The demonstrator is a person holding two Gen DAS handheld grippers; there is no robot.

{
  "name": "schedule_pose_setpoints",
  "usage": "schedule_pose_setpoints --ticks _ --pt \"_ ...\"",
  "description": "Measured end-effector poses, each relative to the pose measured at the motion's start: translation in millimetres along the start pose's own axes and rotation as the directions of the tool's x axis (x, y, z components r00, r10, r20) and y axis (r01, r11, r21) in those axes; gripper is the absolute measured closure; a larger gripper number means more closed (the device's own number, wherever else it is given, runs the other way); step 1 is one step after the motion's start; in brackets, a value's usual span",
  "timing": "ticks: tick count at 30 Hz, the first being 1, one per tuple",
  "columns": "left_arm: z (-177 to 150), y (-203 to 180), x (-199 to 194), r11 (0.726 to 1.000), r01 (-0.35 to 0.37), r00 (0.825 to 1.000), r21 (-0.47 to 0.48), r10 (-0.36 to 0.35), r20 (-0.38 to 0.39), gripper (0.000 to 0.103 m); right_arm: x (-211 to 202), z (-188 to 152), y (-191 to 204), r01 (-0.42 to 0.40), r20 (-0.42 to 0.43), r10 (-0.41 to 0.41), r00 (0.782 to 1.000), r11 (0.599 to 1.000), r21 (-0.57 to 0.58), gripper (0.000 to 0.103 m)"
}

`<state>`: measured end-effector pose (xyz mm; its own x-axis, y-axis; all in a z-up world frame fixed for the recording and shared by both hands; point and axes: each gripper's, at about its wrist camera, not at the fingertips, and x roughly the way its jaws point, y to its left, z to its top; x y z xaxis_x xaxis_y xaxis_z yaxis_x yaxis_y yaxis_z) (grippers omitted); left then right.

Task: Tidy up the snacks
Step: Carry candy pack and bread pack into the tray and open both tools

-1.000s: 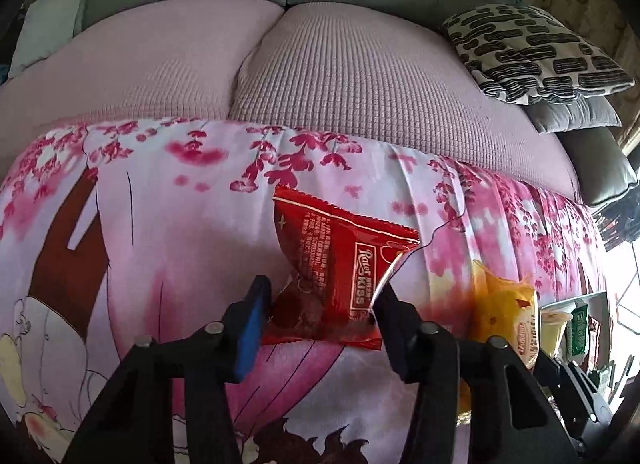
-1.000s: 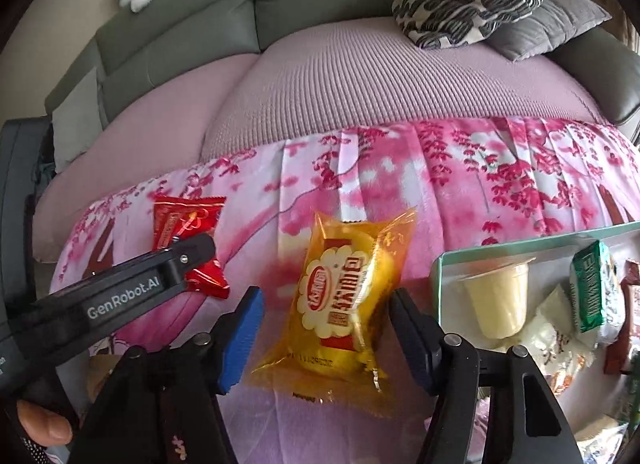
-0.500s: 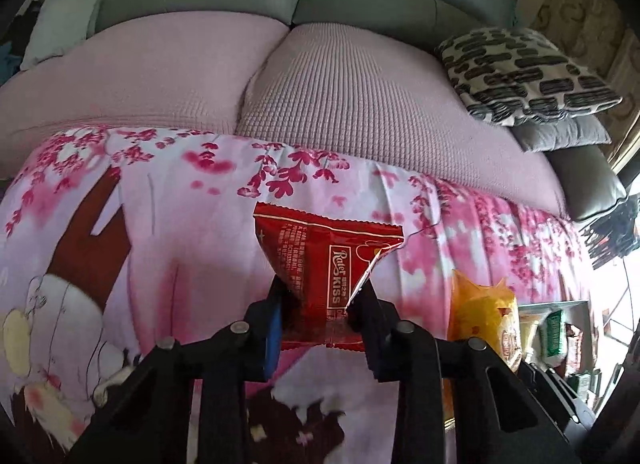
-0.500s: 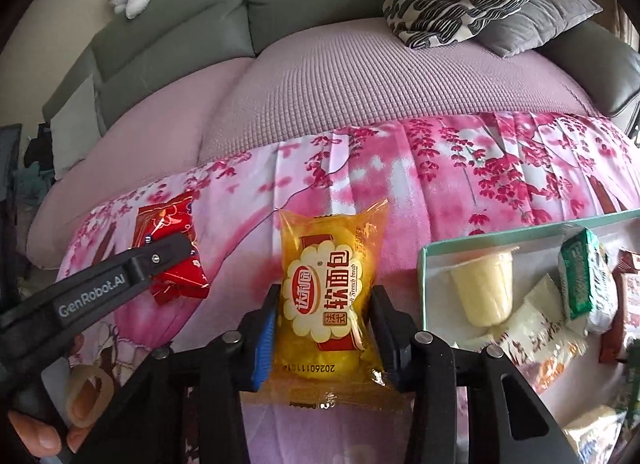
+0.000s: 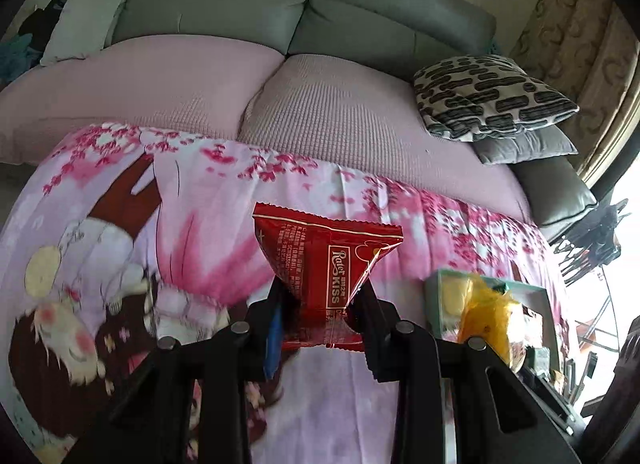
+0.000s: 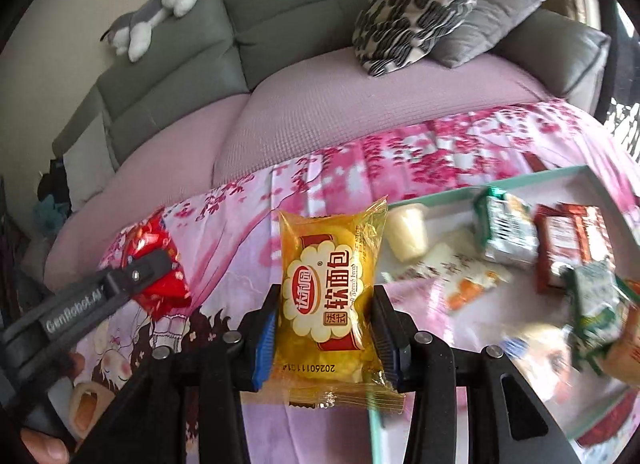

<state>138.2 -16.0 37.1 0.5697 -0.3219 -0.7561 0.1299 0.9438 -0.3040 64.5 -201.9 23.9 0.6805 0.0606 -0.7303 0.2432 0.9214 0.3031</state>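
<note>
My left gripper has its fingers pinched on the red packet, lifted off the cloth. Right gripper squeezes the yellow bread bag mid-body beside the tray. Both look light, crinkly, squishy, probably slippery, so I'd grip gently.

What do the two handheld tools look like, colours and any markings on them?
Both are black plastic with two angular fingers joined by silver rivet pins. The left tool and right tool each carry a blue ribbed pad on the left finger and a dark ribbed pad on the right. Seen from the right wrist, the left tool's side reads GenRobot.AI in white.
</note>
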Motion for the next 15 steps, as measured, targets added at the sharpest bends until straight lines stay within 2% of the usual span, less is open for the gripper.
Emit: schedule_pose_setpoints --ticks 7,10,15 --pt "-31 -15 -16 1.0 0.007 1.0 0.003 -0.007 -0.01 0.068 -35 -9 -17 0.02 0.043 -0.021 0.999 0.999 0.025 0.058" --pt "-41 -25 -22 0.998 0.057 0.998 0.0 -0.057 -0.017 0.068 -46 -14 -27 0.019 0.051 -0.021 0.998 0.999 0.041 0.058" --pt "-50 -46 -27 0.998 0.055 0.998 0.034 -0.055 0.0 0.068 -58 -20 -47 0.038 0.06 -0.043 0.997 0.996 0.078 0.058"
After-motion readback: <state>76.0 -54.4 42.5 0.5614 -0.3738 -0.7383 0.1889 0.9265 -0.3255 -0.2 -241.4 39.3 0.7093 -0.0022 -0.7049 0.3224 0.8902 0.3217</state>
